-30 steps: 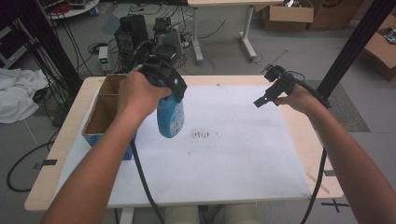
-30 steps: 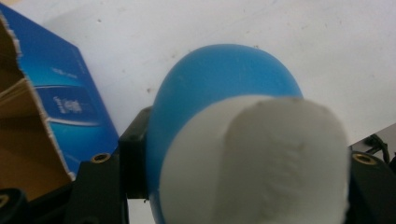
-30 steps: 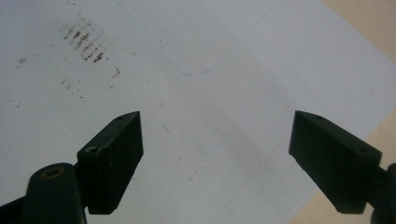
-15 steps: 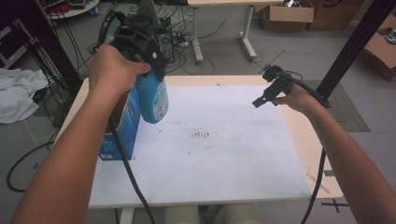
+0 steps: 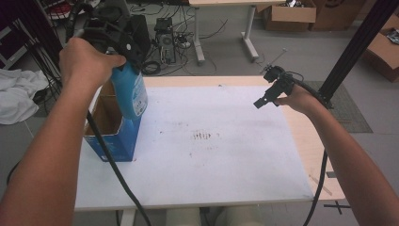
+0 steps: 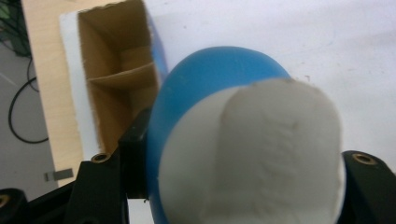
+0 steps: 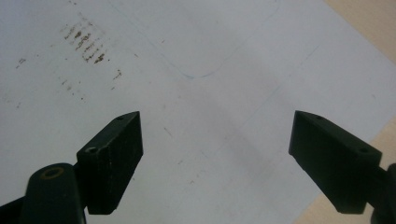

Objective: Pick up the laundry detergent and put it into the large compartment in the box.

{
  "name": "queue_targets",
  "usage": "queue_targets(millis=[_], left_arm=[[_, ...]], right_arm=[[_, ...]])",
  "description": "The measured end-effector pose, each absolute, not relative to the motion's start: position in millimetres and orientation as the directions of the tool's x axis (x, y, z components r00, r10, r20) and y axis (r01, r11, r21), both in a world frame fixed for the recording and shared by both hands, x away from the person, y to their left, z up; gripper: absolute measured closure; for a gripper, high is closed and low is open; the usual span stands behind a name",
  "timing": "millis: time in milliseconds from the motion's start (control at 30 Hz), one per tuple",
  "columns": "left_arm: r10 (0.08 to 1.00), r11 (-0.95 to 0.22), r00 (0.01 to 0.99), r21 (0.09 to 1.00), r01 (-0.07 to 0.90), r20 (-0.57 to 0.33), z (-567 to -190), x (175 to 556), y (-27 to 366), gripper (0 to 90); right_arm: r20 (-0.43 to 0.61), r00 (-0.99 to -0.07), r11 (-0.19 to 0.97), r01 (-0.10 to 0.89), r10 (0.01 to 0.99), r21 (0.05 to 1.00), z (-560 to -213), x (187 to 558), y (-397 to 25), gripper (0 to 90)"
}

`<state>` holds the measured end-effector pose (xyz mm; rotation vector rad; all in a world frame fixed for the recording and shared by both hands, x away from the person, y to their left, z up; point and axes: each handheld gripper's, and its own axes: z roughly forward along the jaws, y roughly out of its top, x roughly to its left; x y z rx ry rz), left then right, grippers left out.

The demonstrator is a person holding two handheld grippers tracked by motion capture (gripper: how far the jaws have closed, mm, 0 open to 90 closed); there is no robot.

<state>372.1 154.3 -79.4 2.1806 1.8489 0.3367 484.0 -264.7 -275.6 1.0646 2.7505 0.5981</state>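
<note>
High view: white table (image 5: 226,160) biggest, blue carton (image 5: 113,141) left of frame, blue bottle (image 5: 131,92) upper left, now lifted above carton opening since second ago. My left gripper (image 5: 117,40) clamped on bottle; right gripper (image 5: 269,92) wide open, empty. Drop-in likely next.

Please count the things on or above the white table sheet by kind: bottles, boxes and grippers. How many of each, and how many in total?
Bottles: 1, the blue bottle, clamped in the left gripper above the box.
Boxes: 1, the blue cardboard box, open at the top.
Grippers: 2, the left gripper and the right gripper, open and holding nothing.
Total: 4.
</note>
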Motion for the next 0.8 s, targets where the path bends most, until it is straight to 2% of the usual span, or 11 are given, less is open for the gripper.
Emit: queue_targets(millis=[367, 800], left_arm=[[0.996, -0.09, 0.081, 0.375, 0.923, 0.038, -78, 372, 181, 37.8], [0.997, -0.058, 0.032, 0.382, 0.922, 0.073, -91, 379, 200, 37.8]], right_arm=[[0.017, -0.743, 0.674, 0.617, 0.669, 0.406, -275, 484, -263, 17.7], [0.018, -0.74, 0.674, 0.622, 0.672, 0.4, -277, 485, -265, 17.7]])
